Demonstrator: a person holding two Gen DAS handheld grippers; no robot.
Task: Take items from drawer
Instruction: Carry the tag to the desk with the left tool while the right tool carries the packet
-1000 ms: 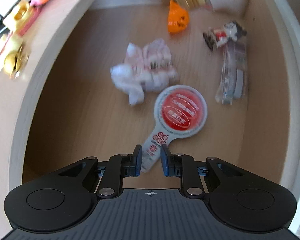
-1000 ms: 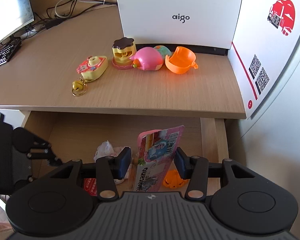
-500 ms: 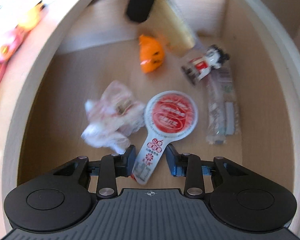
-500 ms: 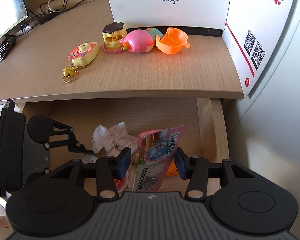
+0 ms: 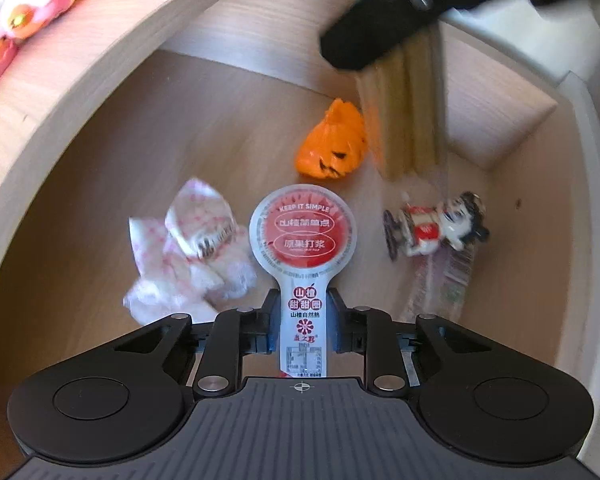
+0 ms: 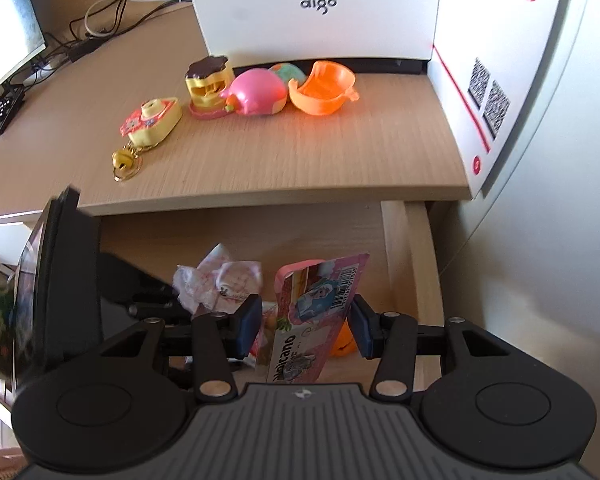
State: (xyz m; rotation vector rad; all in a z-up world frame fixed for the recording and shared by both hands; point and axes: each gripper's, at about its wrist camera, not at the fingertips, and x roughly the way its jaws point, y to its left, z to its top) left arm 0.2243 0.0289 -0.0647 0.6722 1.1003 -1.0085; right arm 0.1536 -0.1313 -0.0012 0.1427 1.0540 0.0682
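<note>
Your left tongs (image 5: pixel 303 312) had just been closing and clamped the paddle-shaped snack's (image 5: pixel 303 240) stem; its long axis ran straight away from you, round head far. Your right tongs (image 6: pixel 304 326) gripped the pink packet (image 6: pixel 314 312), upright, slightly tilted.

My left wrist camera is looking steeply down, close, into the open drawer (image 5: pixel 540 208). My right wrist camera is sitting higher and farther back, facing across the desktop (image 6: pixel 300 160) with the drawer below. Both views are sharing the drawer floor, including the crumpled white wrapper (image 5: pixel 188 248) and orange pumpkin toy (image 5: pixel 332 148).
</note>
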